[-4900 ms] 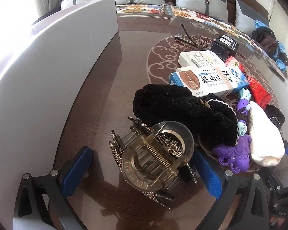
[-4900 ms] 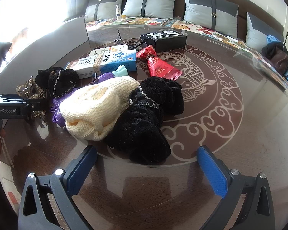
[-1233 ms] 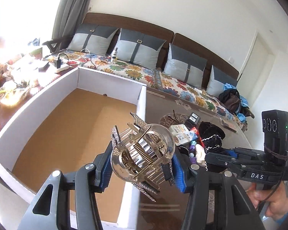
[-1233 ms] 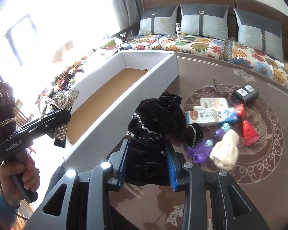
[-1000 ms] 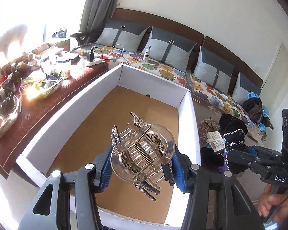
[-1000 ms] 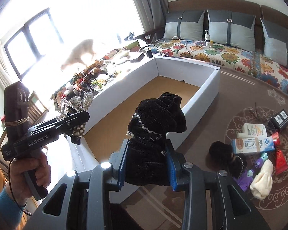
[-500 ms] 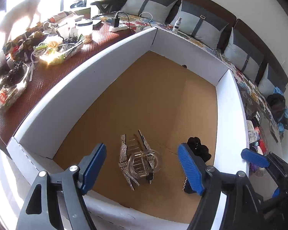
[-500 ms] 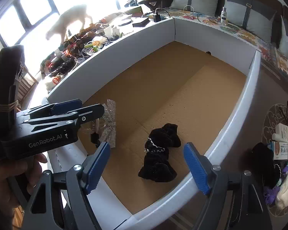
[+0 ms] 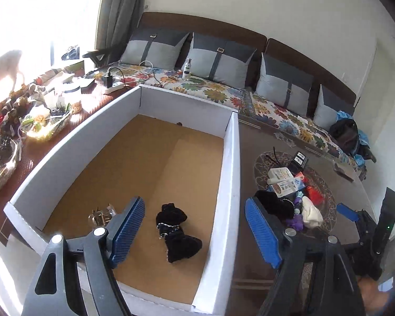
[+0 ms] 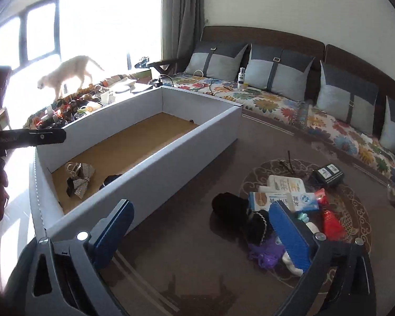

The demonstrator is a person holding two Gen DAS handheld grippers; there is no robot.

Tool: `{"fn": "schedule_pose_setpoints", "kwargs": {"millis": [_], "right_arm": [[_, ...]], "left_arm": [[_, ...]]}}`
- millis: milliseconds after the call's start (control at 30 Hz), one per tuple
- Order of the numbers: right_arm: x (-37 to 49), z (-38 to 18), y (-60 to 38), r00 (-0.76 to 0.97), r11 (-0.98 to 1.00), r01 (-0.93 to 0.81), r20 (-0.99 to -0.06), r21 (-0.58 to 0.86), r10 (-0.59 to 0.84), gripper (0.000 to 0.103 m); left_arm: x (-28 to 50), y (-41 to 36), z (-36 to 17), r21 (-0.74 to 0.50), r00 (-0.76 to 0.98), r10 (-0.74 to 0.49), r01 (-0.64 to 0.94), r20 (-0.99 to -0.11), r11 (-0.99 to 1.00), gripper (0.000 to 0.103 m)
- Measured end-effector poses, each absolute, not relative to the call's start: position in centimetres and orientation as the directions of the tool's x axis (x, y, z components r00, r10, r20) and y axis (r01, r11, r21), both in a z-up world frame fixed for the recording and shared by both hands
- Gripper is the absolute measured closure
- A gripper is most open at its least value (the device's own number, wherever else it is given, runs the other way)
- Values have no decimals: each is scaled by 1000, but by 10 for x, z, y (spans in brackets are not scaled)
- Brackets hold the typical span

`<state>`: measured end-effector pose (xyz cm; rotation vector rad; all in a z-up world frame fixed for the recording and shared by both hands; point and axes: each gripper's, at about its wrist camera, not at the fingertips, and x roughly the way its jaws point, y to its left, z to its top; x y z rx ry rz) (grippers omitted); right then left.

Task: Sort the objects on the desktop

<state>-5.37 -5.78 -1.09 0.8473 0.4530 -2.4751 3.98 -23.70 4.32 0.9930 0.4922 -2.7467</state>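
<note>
Both loads are now down inside the white-walled cardboard box (image 9: 231, 158): the clear, rhinestone-studded hair claw (image 10: 79, 179) and the black velvet scrunchie bundle (image 9: 177, 233), a second ago clamped in the jaws, lie apart on its brown floor. The left gripper (image 9: 194, 230) stands well open and empty; the right gripper (image 10: 200, 233) is empty too, its jaws opening to near full width. Two items are sorted. The pile on the brown patterned desk (image 10: 197, 163) remains, partly hidden behind the right gripper's blue pad.
</note>
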Motion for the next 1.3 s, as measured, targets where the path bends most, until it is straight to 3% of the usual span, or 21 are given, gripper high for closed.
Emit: {"fn": "schedule_pose_setpoints", "kwargs": {"millis": [233, 467, 700, 1200, 1300], "right_arm": [[-83, -65, 88, -675, -937, 304, -733, -174, -83, 1], [-98, -88, 150, -626, -973, 187, -780, -135, -12, 1], [-104, -104, 164, -590, -980, 186, -805, -74, -51, 1], [-105, -107, 160, -593, -981, 176, -804, -83, -39, 0], [-105, -107, 160, -593, -981, 176, -804, -82, -39, 0]], "left_arm": [[15, -124, 51, -252, -760, 136, 37, -636, -967, 25], [-25, -50, -31, -249, -623, 181, 23, -761, -968, 25], [-52, -19, -84, -138, -556, 90, 46, -827, -989, 25], [-80, -10, -105, -25, -586, -9, 51, -810, -998, 25], [-80, -10, -107, -26, -604, -8, 48, -797, -999, 19]]}}
